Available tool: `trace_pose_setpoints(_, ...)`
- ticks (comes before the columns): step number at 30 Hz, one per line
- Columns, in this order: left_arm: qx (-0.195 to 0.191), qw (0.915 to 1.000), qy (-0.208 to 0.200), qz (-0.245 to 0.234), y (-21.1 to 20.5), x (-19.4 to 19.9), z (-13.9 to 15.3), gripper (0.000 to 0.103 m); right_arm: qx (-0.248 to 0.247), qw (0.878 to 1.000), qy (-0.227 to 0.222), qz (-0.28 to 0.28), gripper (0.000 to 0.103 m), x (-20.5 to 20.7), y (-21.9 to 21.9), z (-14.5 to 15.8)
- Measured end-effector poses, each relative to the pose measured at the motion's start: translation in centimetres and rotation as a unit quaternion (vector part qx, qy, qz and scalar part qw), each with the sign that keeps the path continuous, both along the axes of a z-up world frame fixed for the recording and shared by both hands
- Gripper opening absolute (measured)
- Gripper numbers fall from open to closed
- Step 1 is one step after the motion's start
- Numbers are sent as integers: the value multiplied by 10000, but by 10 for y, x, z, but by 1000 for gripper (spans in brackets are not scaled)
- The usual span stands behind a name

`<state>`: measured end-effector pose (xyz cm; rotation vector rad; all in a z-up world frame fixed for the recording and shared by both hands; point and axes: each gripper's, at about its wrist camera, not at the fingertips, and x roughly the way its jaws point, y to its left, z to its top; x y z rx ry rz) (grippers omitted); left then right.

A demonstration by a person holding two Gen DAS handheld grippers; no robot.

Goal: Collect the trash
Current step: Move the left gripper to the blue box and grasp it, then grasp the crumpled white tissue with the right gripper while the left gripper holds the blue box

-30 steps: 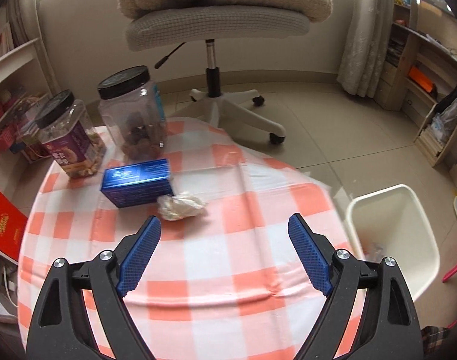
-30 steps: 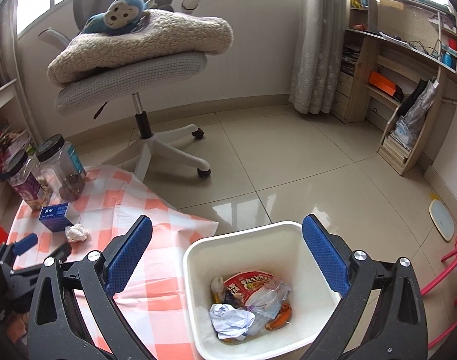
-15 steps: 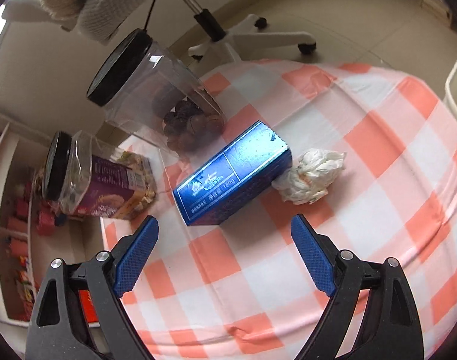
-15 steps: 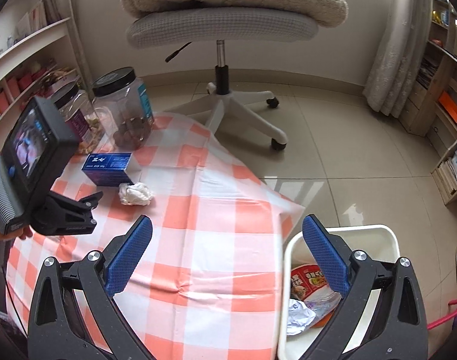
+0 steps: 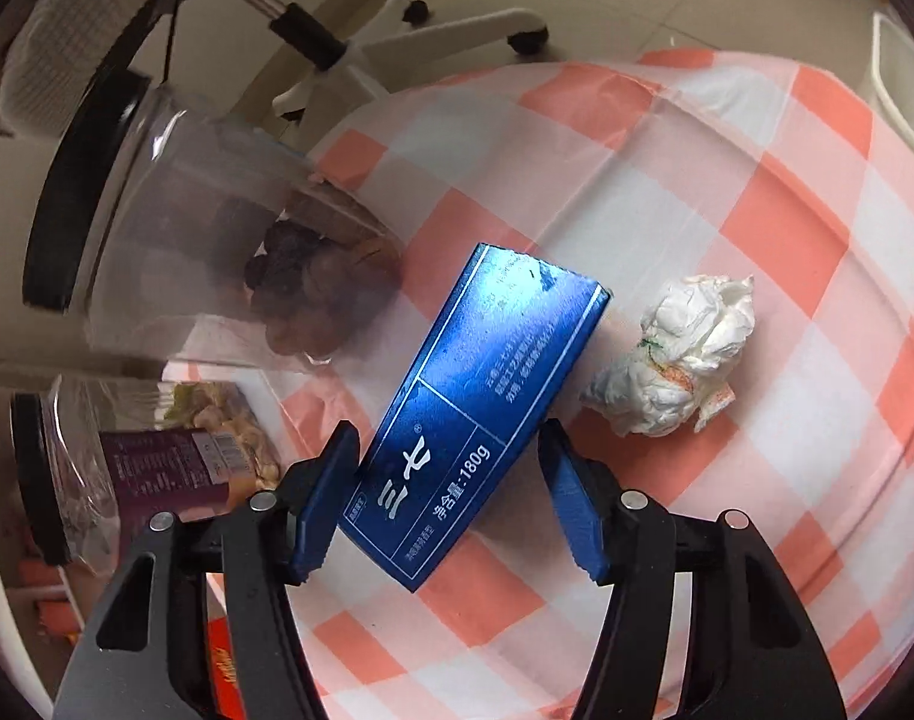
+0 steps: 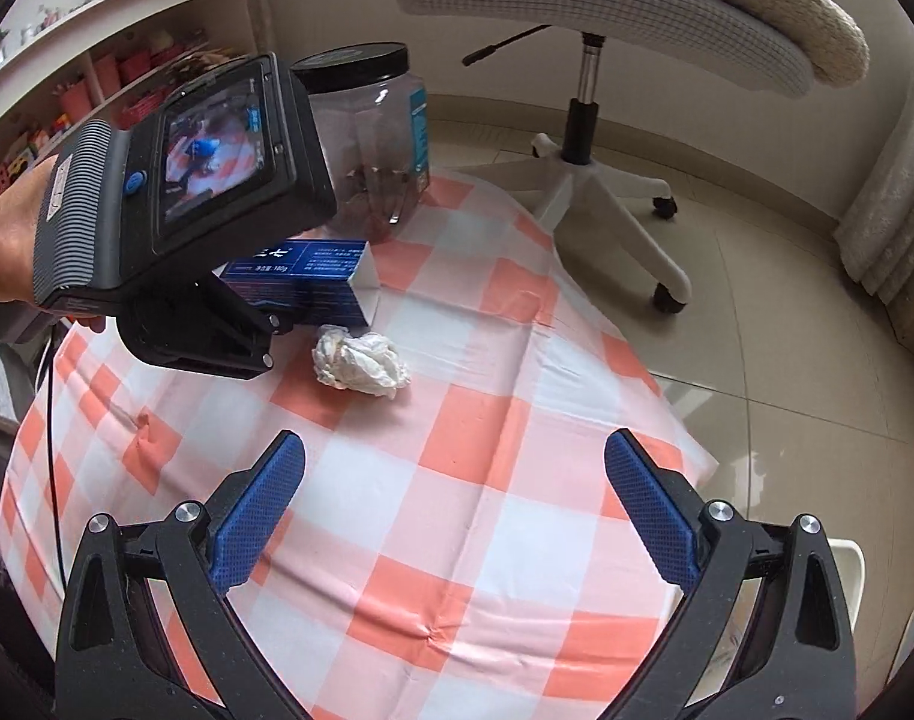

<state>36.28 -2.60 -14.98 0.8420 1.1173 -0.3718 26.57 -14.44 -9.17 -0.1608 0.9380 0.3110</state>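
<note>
Trash on table: crumpled white tissue lies on the checked tablecloth, just to the right of the blue box in the left wrist view; whether the two touch cannot be told.
Blue box: long carton with white print, flat on the cloth, its near end between the fingers of the left gripper.
Left gripper: jaws spread on either side of the box's near end; the left finger sits right at the box edge, the right finger has a gap showing, so no firm pinch is visible.
Left gripper from the other camera: its body and screen hang over the box, held by the person's hand at the left edge.
Right gripper: jaws wide apart, holding nothing, above bare cloth, with the tissue farther ahead and well apart from its fingertips.
Clear jar: black lid, dark round contents at the bottom, standing just behind the box.
Second jar: black lid, purple label, nuts inside, left of the left gripper.
White bin: only its rim shows, beyond the table's right edge in the left wrist view.
Office chair: grey seat with a fleecy cushion, white wheeled base on the tiled floor behind the table.
</note>
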Motion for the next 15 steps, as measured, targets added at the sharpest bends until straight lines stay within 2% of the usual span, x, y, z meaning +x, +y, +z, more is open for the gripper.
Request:
trace_pose_setpoints(1,-204,9997,-42,148,9,-3,5,51,74,9999,30,113,96,4,4,-3)
trace_pose_setpoints(3,-670,9964,-66,519,31,-11,16,47,194,9991,94,358,96,11,13,-8)
trace_pose_setpoints(8,-1441,9816,-308,1217,89,-49,42,45,112,9965,227,801,96,31,39,-22)
trace_pose_setpoints(11,-1904,9673,-355,1638,121,-75,56,45,101,9951,364,909,96,44,53,-35)
trace_pose_setpoints(15,-2503,9440,-347,2124,158,-108,69,45,-18,9949,395,931,93,58,67,-51)
